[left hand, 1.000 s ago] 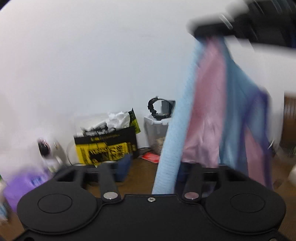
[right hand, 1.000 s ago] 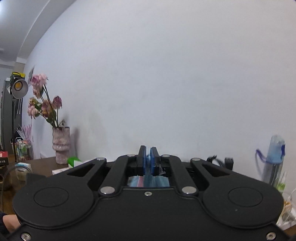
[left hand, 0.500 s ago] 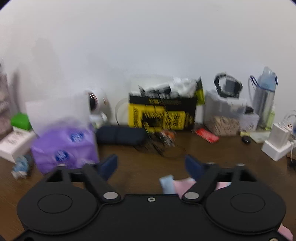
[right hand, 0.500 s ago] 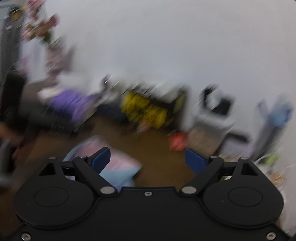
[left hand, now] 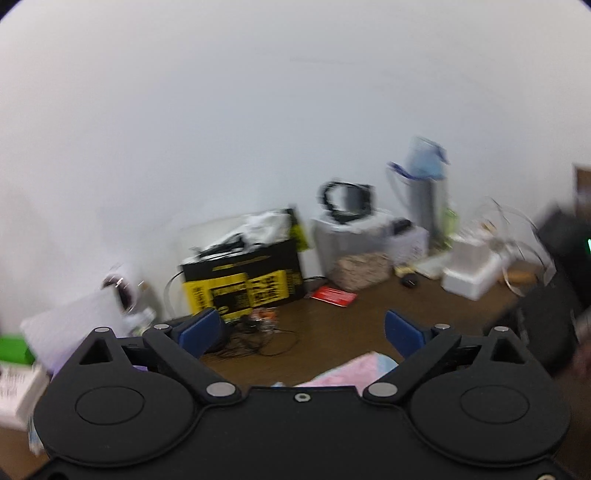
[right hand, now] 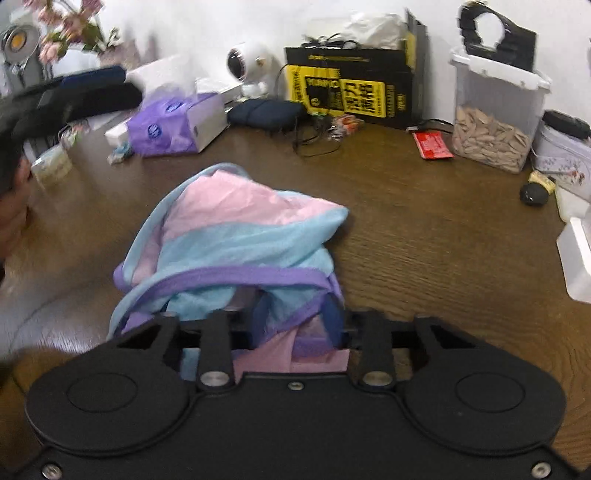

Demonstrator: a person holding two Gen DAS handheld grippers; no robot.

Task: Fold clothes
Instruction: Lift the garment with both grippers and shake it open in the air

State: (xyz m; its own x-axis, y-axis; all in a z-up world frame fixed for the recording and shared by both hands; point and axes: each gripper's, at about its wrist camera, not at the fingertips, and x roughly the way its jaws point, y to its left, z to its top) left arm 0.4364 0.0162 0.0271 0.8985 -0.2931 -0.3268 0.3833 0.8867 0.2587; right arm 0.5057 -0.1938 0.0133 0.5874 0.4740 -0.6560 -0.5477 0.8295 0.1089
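The garment (right hand: 236,236), a pink, light-blue and purple piece of clothing, lies crumpled in a loose heap on the brown wooden table (right hand: 424,229), near the front edge of the work area.

Right gripper (right hand: 295,314): the blue fingers (right hand: 260,314) are sunk into the near side of the heap. Purple-edged cloth sits between them and drapes over them. The jaws stand partly apart in the right wrist view while they are closing on this fold; the pads are hidden by cloth, so a firm clench cannot be confirmed.

Left gripper (left hand: 301,332): the jaws are spread wide and opening further, with nothing between the blue fingers (left hand: 201,330). It is released. A corner of the garment (left hand: 354,369) shows just below and behind the fingertips, not touching them. This view is motion-blurred.

Along the back of the table, against the white wall (left hand: 258,110):
- a purple tissue box (right hand: 173,123) at left;
- a white round camera (right hand: 247,64) beside it;
- a dark pouch (right hand: 266,112) with a tangle of black cable (right hand: 314,138);
- a black-and-yellow carton (right hand: 354,86);
- a red packet (right hand: 432,144);
- a clear lidded bin (right hand: 495,122) holding pale wooden pieces.

A vase of pink flowers (right hand: 70,27) stands at far left.
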